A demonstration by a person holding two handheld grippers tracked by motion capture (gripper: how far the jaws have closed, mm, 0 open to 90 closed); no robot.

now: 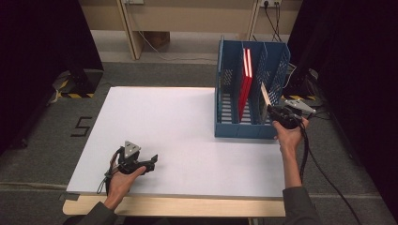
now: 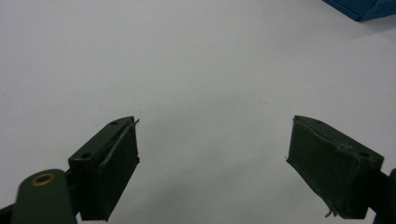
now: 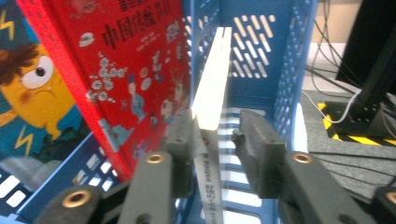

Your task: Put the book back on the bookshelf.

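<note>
Setting: white counter (image 1: 178, 136) on a pale wooden base, grey carpet around it, dark curtains at both sides, wooden furniture and trailing cables along the far wall.

Thin book (image 3: 212, 79): stands on edge in the rightmost compartment of the blue rack, its pale page edge facing the right gripper's camera. Its lower part runs down between the right jaws, against the left-hand pad. In the high view (image 1: 265, 98) it leans out of the rack's open front toward the hand.

Right gripper (image 3: 217, 135): jaws partly open, set either side of the thin book. One pad touches the book; a clear gap remains at the other pad, so there is no full clamp. The gripper is held at the rack's front right corner (image 1: 281, 115).

Blue rack (image 1: 230, 79): perforated plastic file holder with upright dividers, directly ahead of the right jaws, at the counter's far right.

Red book (image 3: 116, 70): upright in the compartment next to the thin one, just left of the right jaws; cover with printed characters and small figures.

Cartoon book (image 3: 28, 93): further left of the red book, blue cover with a yellow face.

Left gripper (image 2: 212, 163): jaws wide open with nothing between them, only bare counter ahead; a corner of the rack lies far off at upper right. It rests low over the counter's near left part (image 1: 141, 161), well apart from the rack.
</note>
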